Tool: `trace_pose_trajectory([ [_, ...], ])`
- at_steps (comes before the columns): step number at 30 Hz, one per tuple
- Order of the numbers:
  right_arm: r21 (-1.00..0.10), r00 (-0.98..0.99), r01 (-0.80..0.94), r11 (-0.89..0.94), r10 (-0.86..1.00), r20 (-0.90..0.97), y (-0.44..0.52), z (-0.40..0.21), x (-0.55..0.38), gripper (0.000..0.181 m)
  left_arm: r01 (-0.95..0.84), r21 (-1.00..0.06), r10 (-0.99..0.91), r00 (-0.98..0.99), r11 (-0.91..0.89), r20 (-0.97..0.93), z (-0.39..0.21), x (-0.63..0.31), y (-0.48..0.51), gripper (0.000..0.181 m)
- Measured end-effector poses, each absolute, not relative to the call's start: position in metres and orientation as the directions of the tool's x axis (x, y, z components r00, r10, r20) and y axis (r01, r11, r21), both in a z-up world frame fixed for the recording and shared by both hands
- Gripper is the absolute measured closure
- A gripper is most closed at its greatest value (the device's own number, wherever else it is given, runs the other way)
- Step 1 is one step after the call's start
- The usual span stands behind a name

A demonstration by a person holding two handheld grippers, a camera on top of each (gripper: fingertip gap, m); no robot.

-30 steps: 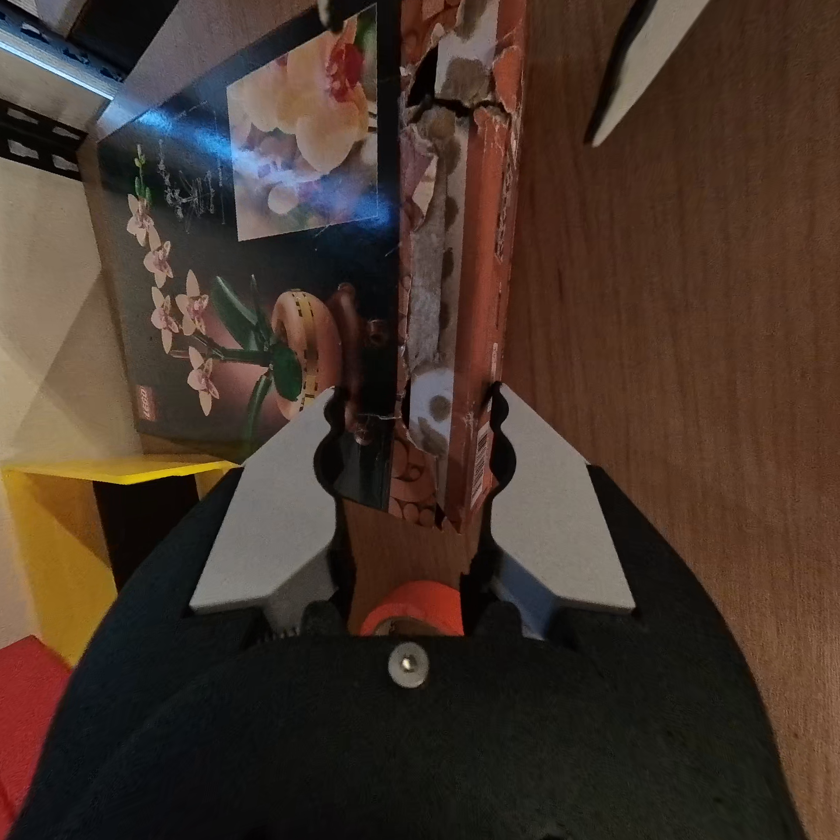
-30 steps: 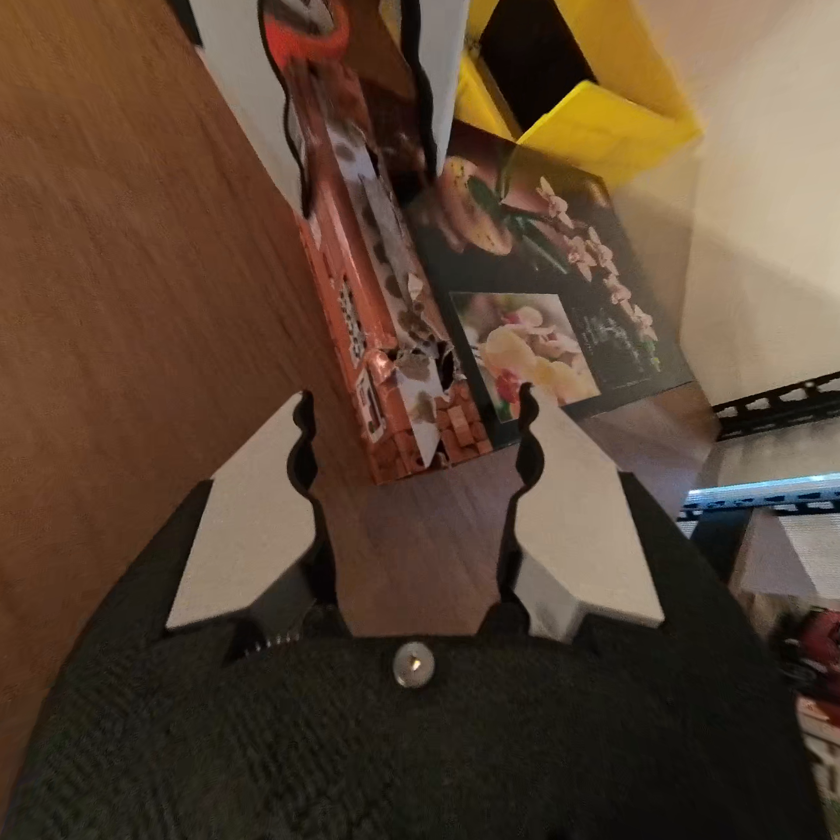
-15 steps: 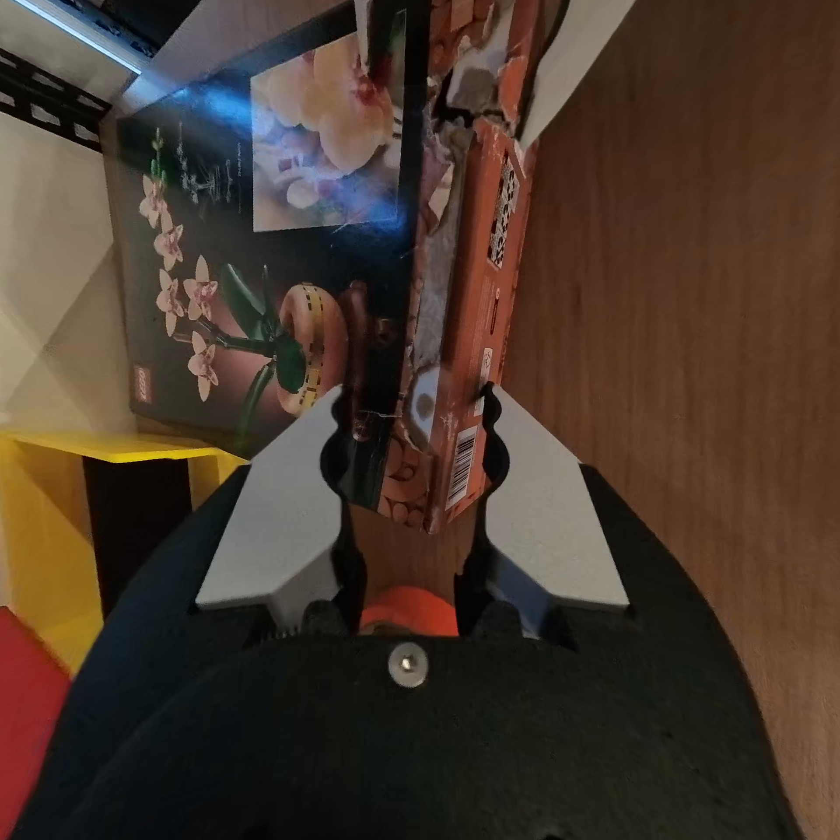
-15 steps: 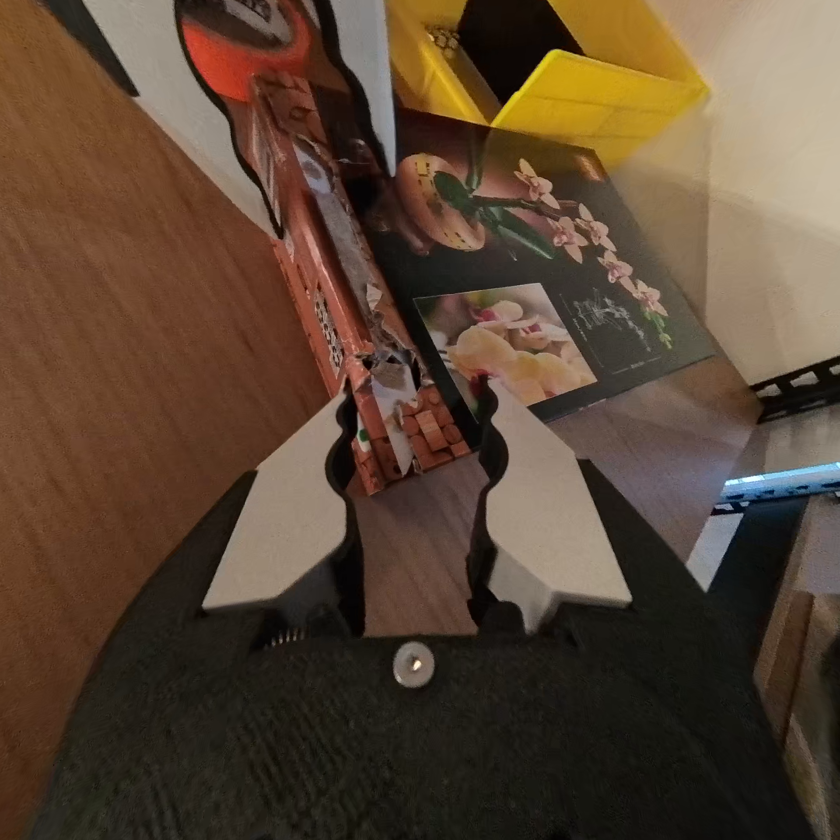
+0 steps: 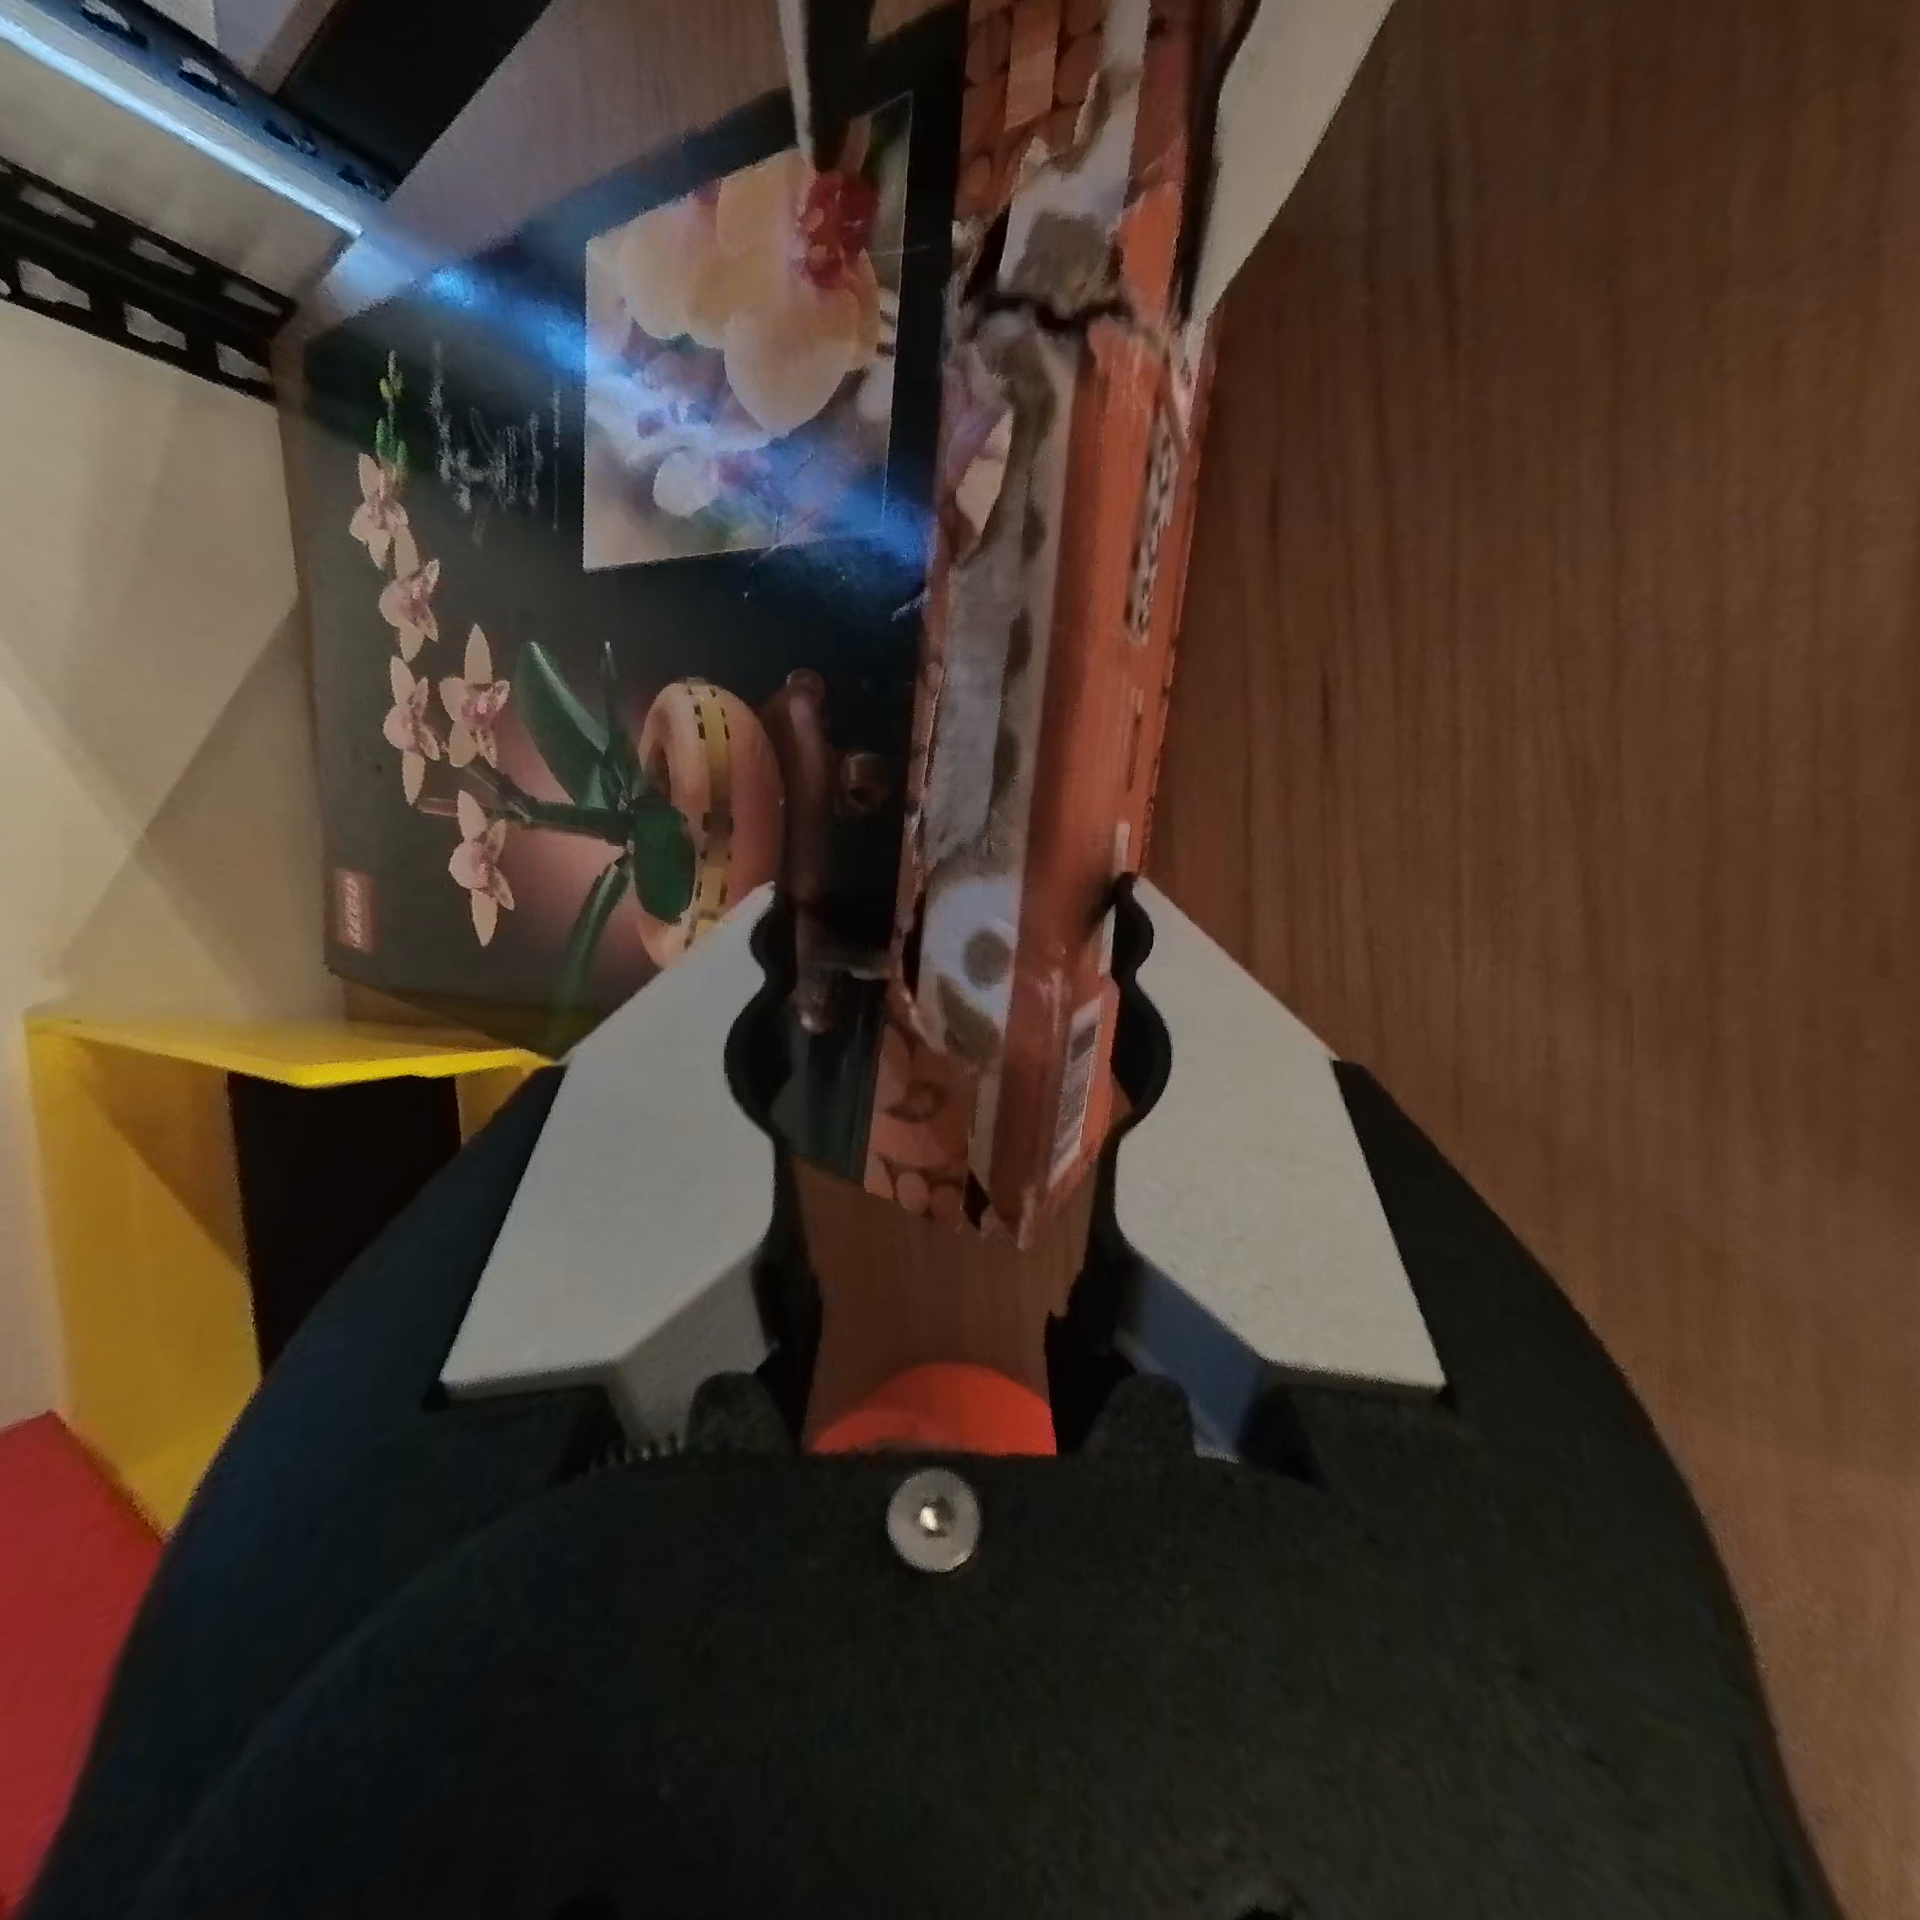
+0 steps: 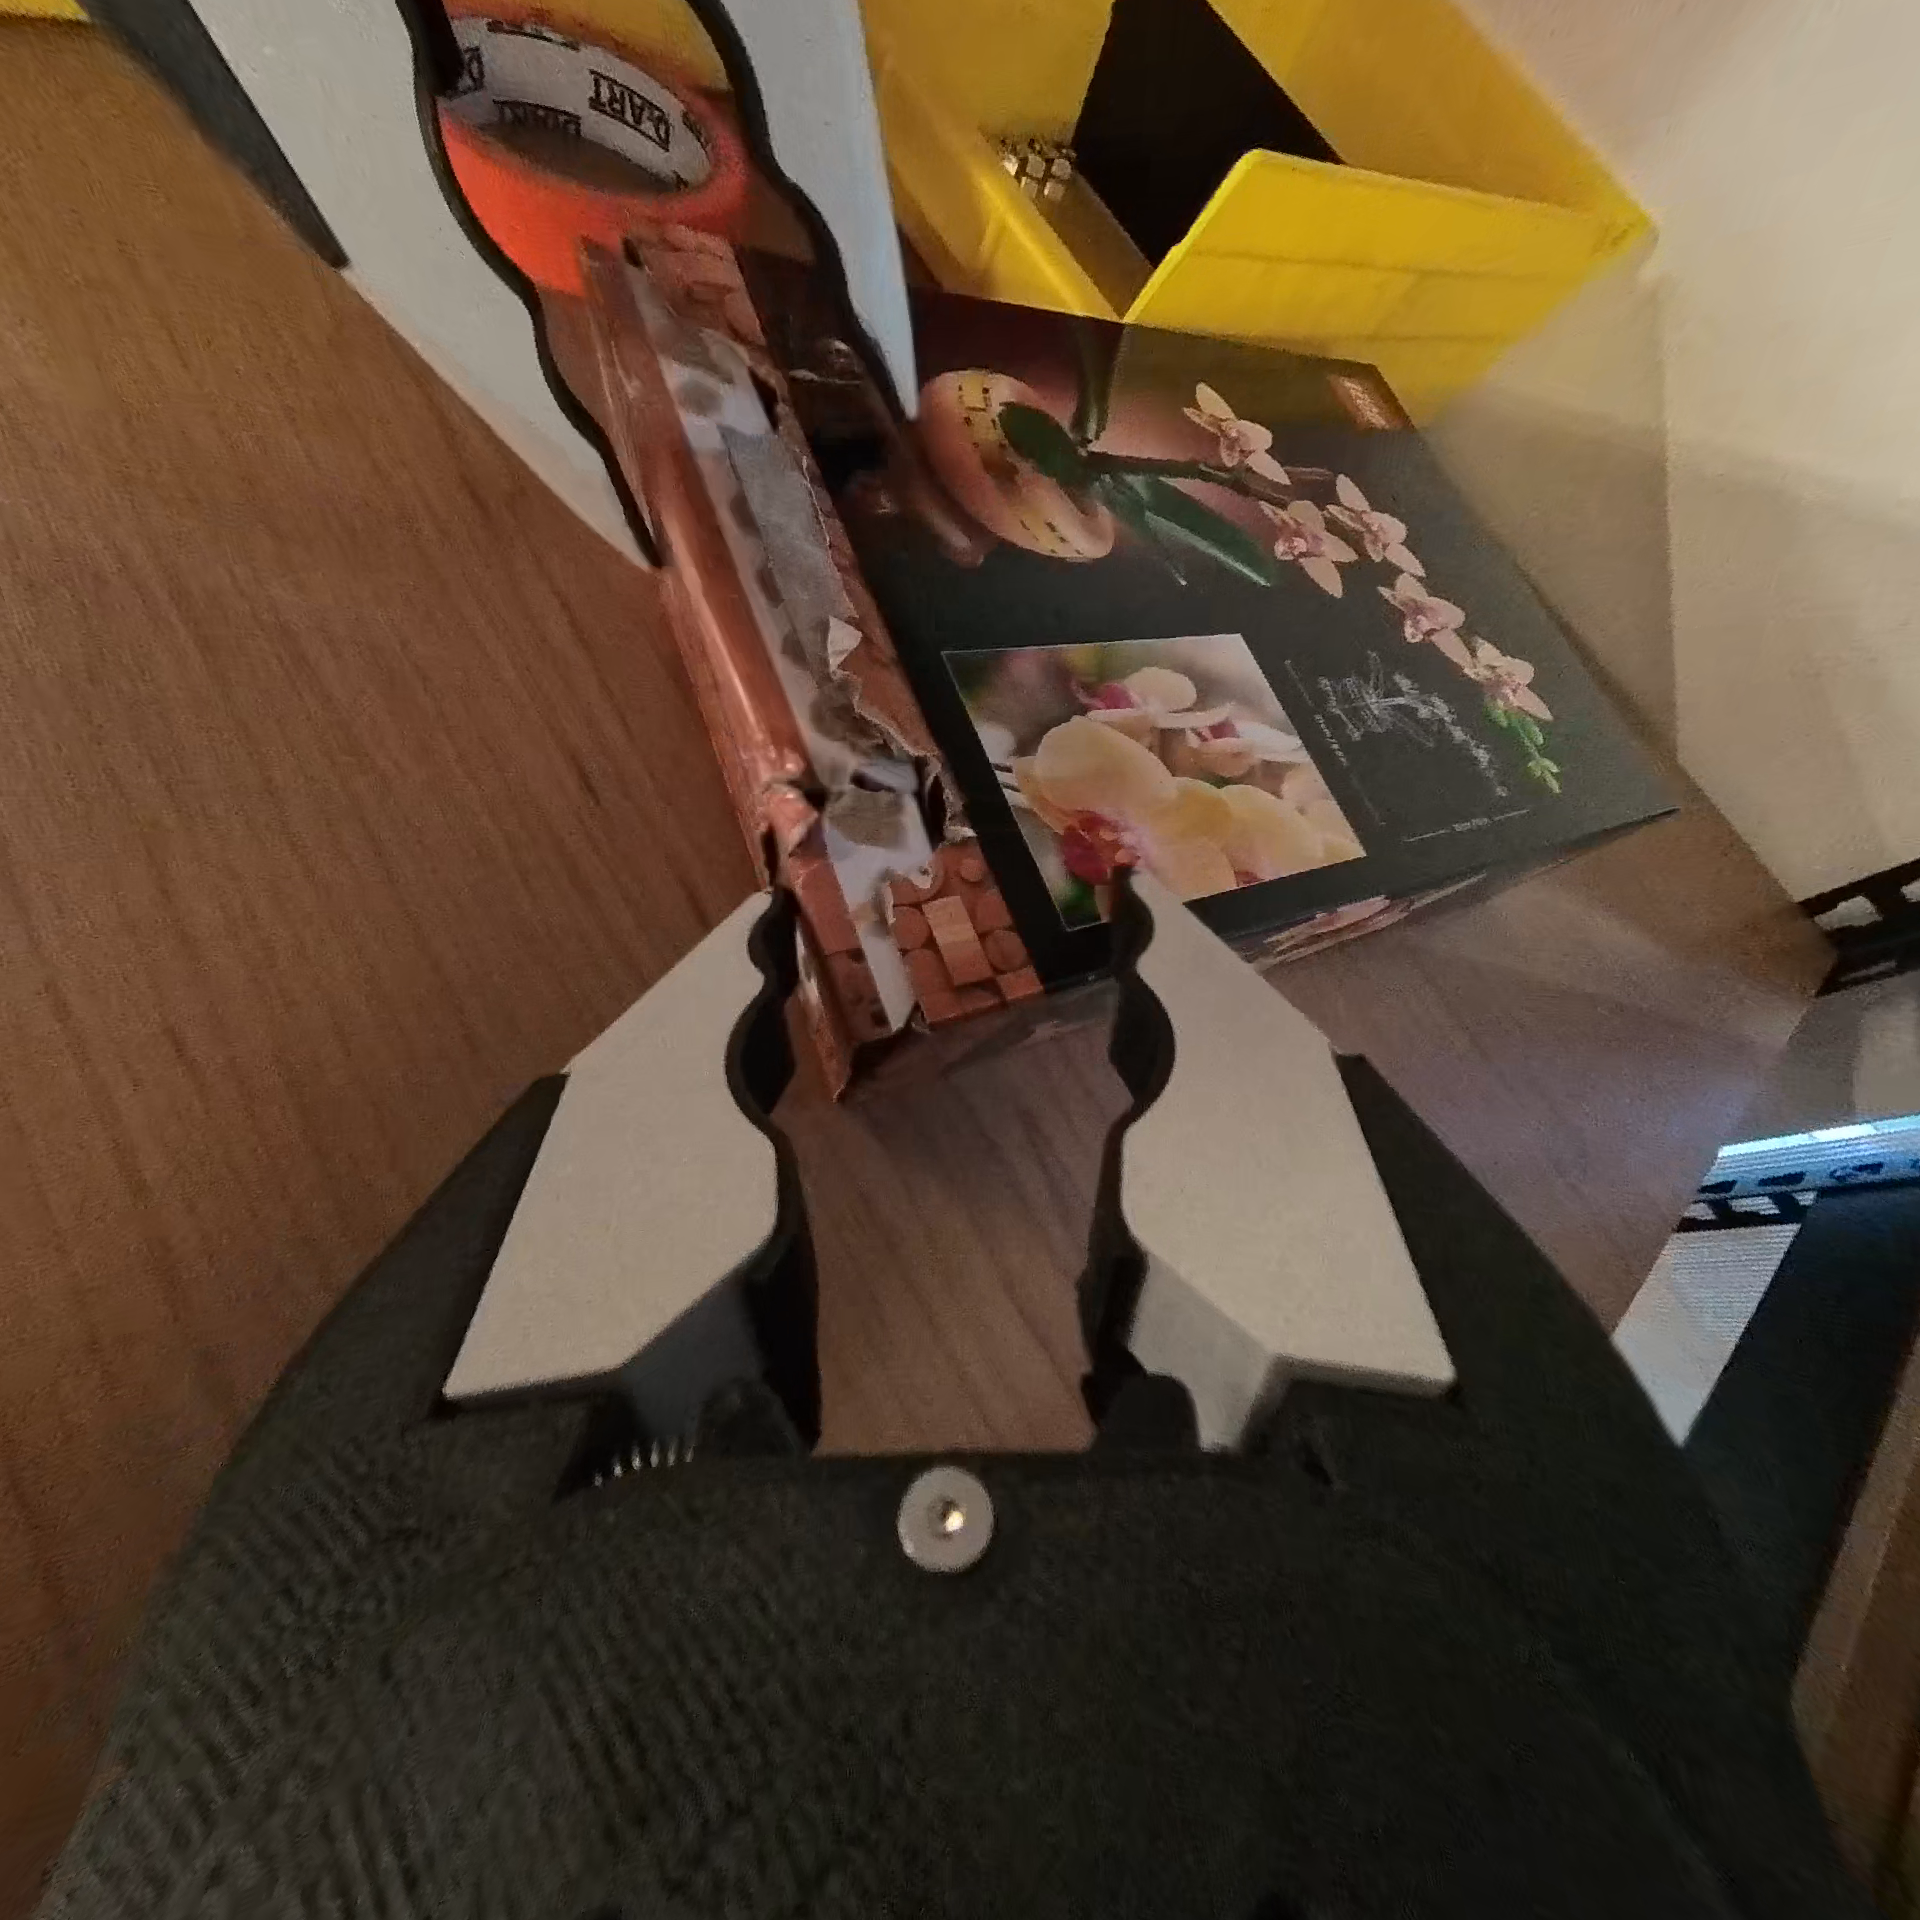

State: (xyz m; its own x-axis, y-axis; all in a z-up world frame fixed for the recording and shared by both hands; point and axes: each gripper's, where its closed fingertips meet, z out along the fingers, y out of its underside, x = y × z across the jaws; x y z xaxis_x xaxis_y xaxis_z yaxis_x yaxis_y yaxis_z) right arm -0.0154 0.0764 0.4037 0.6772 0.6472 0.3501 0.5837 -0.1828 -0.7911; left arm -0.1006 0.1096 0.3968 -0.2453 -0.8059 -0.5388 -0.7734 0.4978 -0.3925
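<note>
A flat toy-brick box [image 5: 665, 582] with a dark orchid picture and a torn orange narrow side is held at both ends. My left gripper [image 5: 945, 920] is shut on its near corner, one finger on the dark face and one on the back. My right gripper [image 6: 945, 904] is shut on the opposite end of the box [image 6: 1195, 613]. Each gripper shows at the top of the other's view: the right one's fingers [image 5: 1278, 125] in the left wrist view, and the left one's fingers [image 6: 343, 156] in the right wrist view. A brown wooden surface [image 5: 1558, 935] lies along the box's back.
An orange tape roll [image 6: 582, 156] sits just behind the left gripper's fingers and shows in the left wrist view [image 5: 935, 1413]. A yellow bin [image 6: 1351, 239] stands beyond the box. A red object [image 5: 62, 1558] and a black perforated rail [image 5: 135, 281] lie past the edge. About 10 centimetres separates my left fingertips from my right. From my left tips it is roughly 20 centimetres to the orange tape roll [image 6: 582, 156]; from my right, 30 centimetres.
My right gripper has moved in from open and apart and closed on the far end of the box. My left gripper has stayed shut on the near corner.
</note>
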Motion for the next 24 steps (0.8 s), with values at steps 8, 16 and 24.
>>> trace_pose_trajectory([
  [8,-0.818,0.693,0.545,-0.181,0.646,0.319,0.077,0.405,-0.018,0.126,-0.763,-0.333,-0.779,-0.333,0.553,-0.531,0.388,-0.073,0.109,0.105],
  [16,-0.857,0.722,0.479,-0.191,0.641,0.261,0.078,0.405,-0.020,0.142,-0.752,-0.411,-0.828,-0.315,0.516,-0.464,0.387,-0.072,0.108,0.120],
  [24,-0.823,0.651,0.545,-0.159,0.699,0.296,0.088,0.410,-0.048,0.114,-0.747,-0.389,-0.794,-0.298,0.540,-0.530,0.389,-0.071,0.110,0.116],
])
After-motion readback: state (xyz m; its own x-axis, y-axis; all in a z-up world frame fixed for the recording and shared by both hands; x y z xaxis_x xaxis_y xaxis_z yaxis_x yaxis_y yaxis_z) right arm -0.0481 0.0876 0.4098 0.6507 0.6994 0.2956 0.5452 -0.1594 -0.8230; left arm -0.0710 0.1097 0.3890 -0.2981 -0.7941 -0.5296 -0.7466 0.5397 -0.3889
